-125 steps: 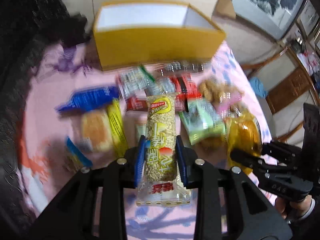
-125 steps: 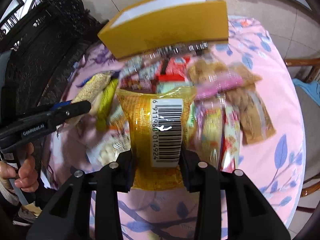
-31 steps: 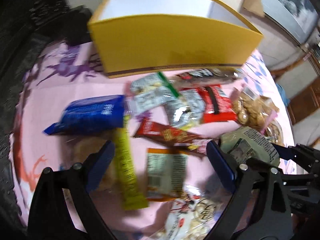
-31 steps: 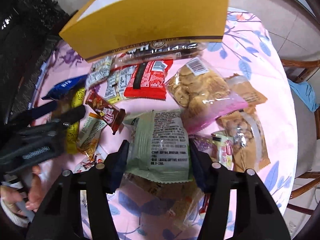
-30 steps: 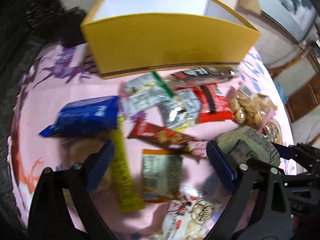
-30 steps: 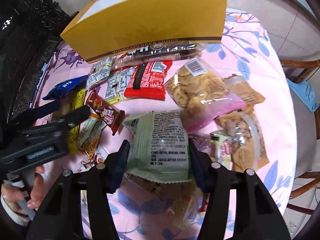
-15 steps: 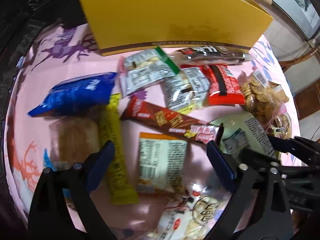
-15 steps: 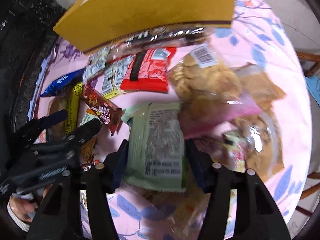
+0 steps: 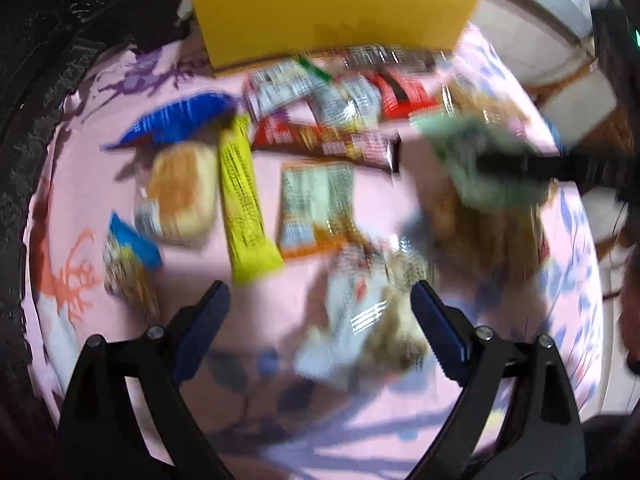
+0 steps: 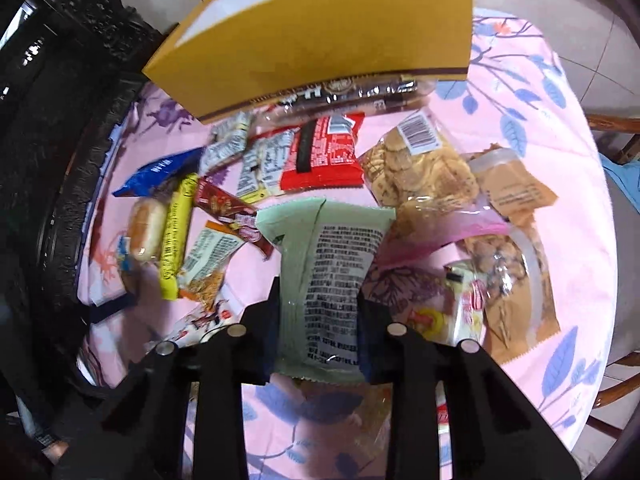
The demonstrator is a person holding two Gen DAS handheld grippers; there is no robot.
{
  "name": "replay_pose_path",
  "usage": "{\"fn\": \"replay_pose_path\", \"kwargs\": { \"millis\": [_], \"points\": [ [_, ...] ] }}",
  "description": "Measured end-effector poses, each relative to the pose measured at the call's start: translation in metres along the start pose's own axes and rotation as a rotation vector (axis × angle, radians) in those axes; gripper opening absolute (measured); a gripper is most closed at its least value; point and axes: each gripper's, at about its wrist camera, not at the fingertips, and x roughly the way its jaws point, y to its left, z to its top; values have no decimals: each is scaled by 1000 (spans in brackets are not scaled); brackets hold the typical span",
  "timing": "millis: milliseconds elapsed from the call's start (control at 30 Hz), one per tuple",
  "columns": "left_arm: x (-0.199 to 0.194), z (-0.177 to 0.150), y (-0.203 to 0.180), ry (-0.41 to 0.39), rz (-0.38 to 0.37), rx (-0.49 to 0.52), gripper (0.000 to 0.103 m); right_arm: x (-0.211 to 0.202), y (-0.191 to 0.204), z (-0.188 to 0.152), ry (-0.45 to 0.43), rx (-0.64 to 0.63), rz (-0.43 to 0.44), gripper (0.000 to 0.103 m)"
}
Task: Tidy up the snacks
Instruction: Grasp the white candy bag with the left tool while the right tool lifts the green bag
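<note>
My right gripper [image 10: 318,320] is shut on a pale green snack packet [image 10: 332,264] and holds it above the pink tablecloth; the packet also shows blurred in the left wrist view [image 9: 480,160]. My left gripper [image 9: 316,320] is open and empty above a clear white snack bag [image 9: 360,320]. A yellow cardboard box [image 10: 320,36] with a white inside stands at the far end of the table and shows in the left wrist view too [image 9: 328,12]. Several snack packets lie between the box and the grippers.
A yellow bar [image 9: 244,200], a bun [image 9: 180,196], a blue packet [image 9: 176,124], a red packet [image 10: 324,156] and a cookie bag [image 10: 416,168] lie on the table. A dark carved chair [image 10: 48,120] stands at the left. The table edge [image 10: 600,240] curves at the right.
My right gripper has closed on the green packet and lifted it. My left gripper has pulled back, still open, and its view has blurred with motion.
</note>
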Motion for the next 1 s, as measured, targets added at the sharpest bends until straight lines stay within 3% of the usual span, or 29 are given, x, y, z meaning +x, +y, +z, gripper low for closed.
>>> {"fn": "replay_pose_path", "kwargs": {
  "millis": [100,267,433,600,667,700,1000],
  "points": [
    [6,-18,-8,24,-13,15,93,-12,-1,-7,-26,4,9,32],
    [12,-20,-24,8,-13,67,93,-17,-1,-10,-21,21,9,32],
    [20,-23,-34,2,38,117,92,-21,-4,-13,-26,23,0,32],
    [22,-30,-37,-27,90,134,80,-18,-4,-16,-19,25,-13,32],
    [19,-35,-40,-42,99,138,70,-17,-5,-18,-15,30,-12,32],
    [17,-36,-41,-48,92,141,56,-17,-5,-18,-14,31,-12,32],
    [3,-43,-43,-86,85,137,44,-22,1,-21,-27,11,-8,32]
  ]
}}
